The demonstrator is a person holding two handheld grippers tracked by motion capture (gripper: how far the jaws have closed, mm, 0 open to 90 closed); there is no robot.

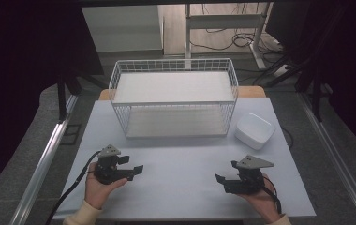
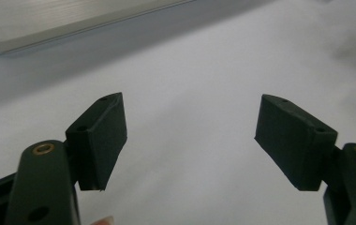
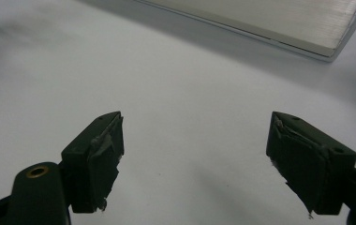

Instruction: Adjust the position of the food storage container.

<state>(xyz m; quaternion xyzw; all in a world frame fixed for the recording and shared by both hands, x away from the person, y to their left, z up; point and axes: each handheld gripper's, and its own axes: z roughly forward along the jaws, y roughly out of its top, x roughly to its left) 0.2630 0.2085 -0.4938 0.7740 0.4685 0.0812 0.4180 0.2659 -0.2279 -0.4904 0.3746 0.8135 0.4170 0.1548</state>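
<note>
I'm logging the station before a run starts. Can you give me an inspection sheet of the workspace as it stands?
Surface: white table top, bare between the grippers.
Job's things: white wire rack with two shelves, both bare, at the far middle; white square bowl beside its right end, apart from it, contents cannot tell.
Clutter: nothing seen.
Grippers: left gripper and right gripper each held in a hand near the front edge, jaws open, holding nothing.
Cables: one trails from the left gripper off the front edge; loose cables on the floor behind.
Surroundings: metal rail on the left, desk frame behind, dark curtains at the sides.
</note>
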